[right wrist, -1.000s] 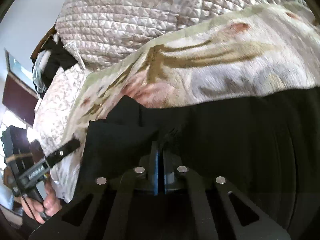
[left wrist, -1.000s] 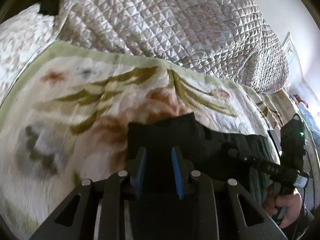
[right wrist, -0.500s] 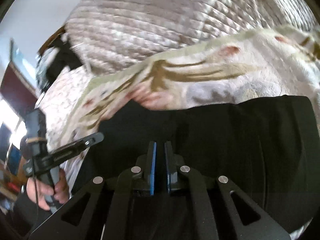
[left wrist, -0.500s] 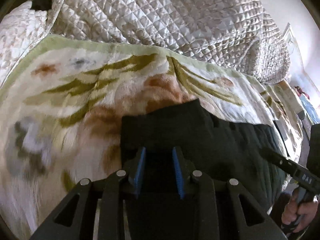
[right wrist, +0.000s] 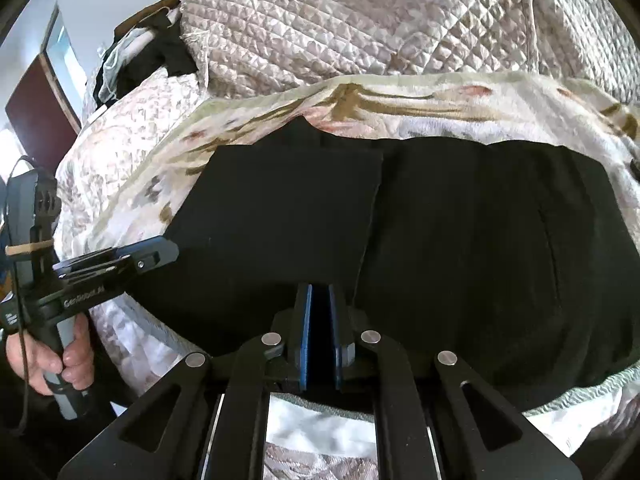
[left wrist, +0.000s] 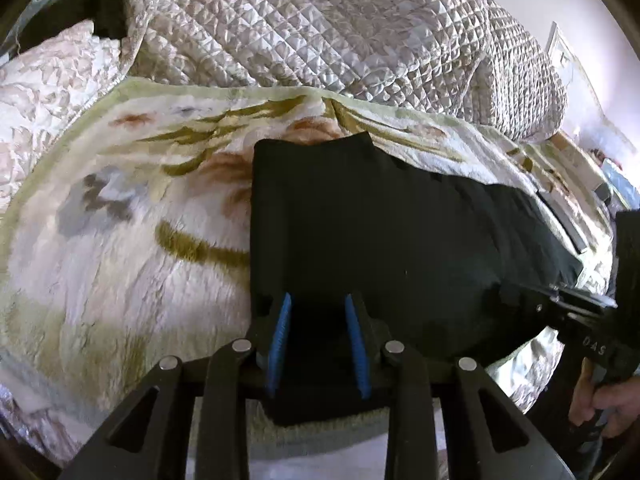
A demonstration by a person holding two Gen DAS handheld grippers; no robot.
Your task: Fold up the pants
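Black pants (left wrist: 380, 240) lie flat on a floral blanket (left wrist: 120, 208) on a bed, with one end folded over onto the rest (right wrist: 288, 204). My left gripper (left wrist: 316, 300) is open over the pants' near left edge, blue pads apart, holding nothing. My right gripper (right wrist: 320, 292) hovers at the near edge of the pants (right wrist: 480, 248), its pads slightly apart and empty. Each gripper shows from the side in the other's view: the right one (left wrist: 568, 300), the left one (right wrist: 132, 256).
A quilted silver-pink bedspread (left wrist: 320, 28) is heaped behind the blanket. Dark clothes (right wrist: 160, 48) lie at the far left by a door (right wrist: 36, 112). The bed's front edge (right wrist: 320, 420) is just under the grippers.
My right gripper has opened slightly and let go of the pants. Both grippers have drawn back toward the near edge, and the folded pants now lie flat.
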